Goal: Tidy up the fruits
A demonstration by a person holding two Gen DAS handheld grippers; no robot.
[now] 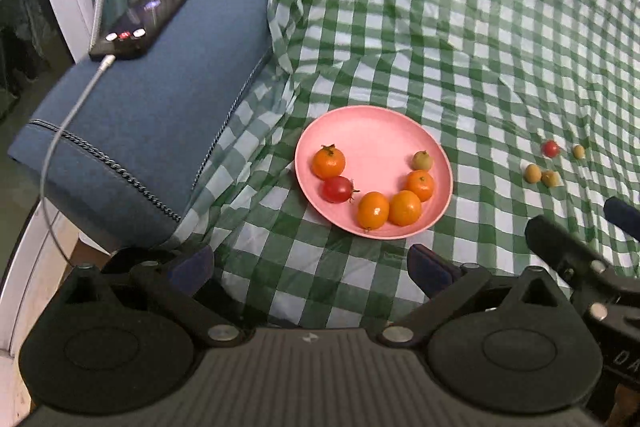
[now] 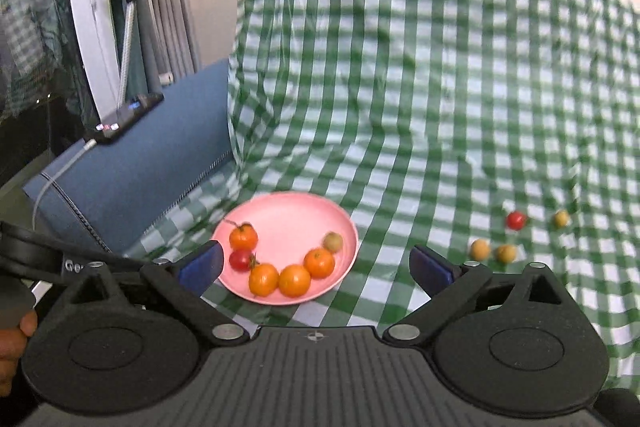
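While both tools hang above the cloth, the scene reads:
Left hand-held gripper (image 1: 310, 265): jaws spread wide, nothing between the blue pads, above the near edge of the plate.
Right hand-held gripper (image 2: 316, 265): jaws likewise wide apart and empty; its black body shows at the right edge of the left wrist view.
Fruits on plate: four small oranges, one (image 1: 328, 161) with a leafy stem at the left, three in a curved row along the near rim; a red tomato (image 1: 338, 189) touching the stemmed orange; a small greenish-brown fruit (image 1: 422, 160) at the right.
Pink plate (image 1: 372, 131): round, shallow, far half bare.
Loose fruits: well to the right of the plate, a small red tomato (image 1: 550, 148), a yellowish fruit (image 1: 578, 151) beside it, and two tan fruits (image 1: 533, 173) nearer, close together.
Checked cloth (image 1: 440, 27): green and white, wrinkled, under everything.
Blue cushion (image 1: 160, 115): left of the plate, carrying a phone (image 1: 140, 23) with a cable plugged in.
Person's hand (image 2: 12, 351): at the lower left edge of the right wrist view.
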